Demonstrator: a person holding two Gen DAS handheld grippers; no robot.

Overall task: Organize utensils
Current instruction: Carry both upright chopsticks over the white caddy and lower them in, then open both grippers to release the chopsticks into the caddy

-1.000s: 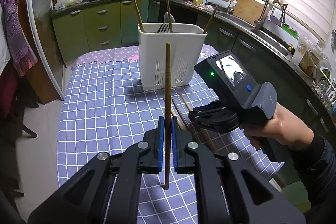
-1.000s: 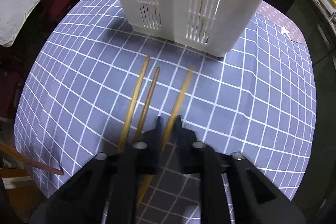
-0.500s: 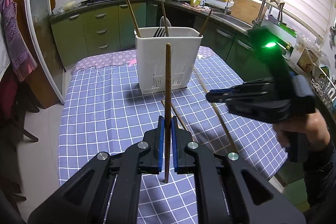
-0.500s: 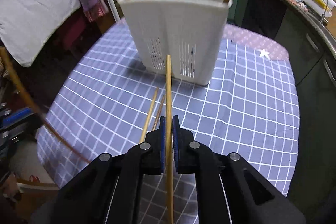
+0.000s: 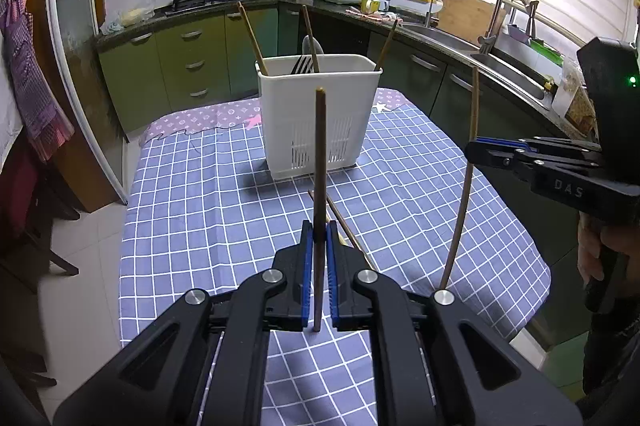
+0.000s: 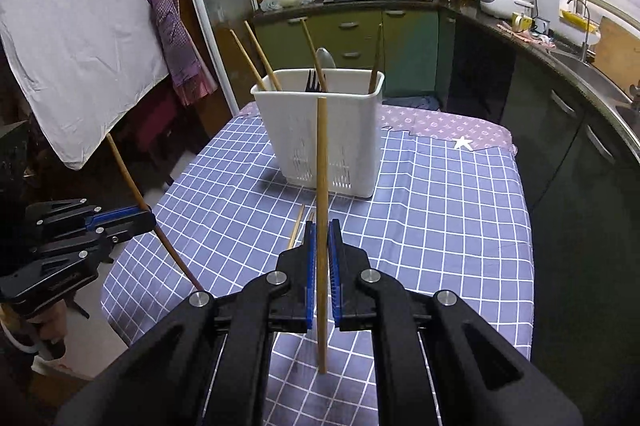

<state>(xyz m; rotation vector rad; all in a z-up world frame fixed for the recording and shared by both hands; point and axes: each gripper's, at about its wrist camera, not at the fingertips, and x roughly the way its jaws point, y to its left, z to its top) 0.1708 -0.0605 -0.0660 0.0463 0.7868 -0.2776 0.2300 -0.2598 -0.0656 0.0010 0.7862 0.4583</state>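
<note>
A white utensil basket (image 5: pixel 318 114) (image 6: pixel 332 130) stands on the checked tablecloth, holding several chopsticks, a fork and a spoon. My left gripper (image 5: pixel 319 234) is shut on a dark brown chopstick (image 5: pixel 320 162) that points up toward the basket. My right gripper (image 6: pixel 322 230) is shut on a lighter wooden chopstick (image 6: pixel 321 186), raised above the table in front of the basket. In the left wrist view the right gripper (image 5: pixel 474 148) hangs at the right with its chopstick (image 5: pixel 468 186) upright. Two more chopsticks (image 6: pixel 300 226) (image 5: pixel 344 222) lie on the cloth before the basket.
The table (image 5: pixel 192 210) is covered in a blue and white checked cloth with a purple patterned strip at the far end. Green kitchen cabinets (image 5: pixel 180 66), a stove with pans and a sink counter (image 5: pixel 500 54) ring the room. A white sheet (image 6: pixel 68 38) hangs at the left.
My right gripper closed on a light chopstick on the cloth and lifted it up and back from the basket. The left gripper kept still with its dark chopstick.
</note>
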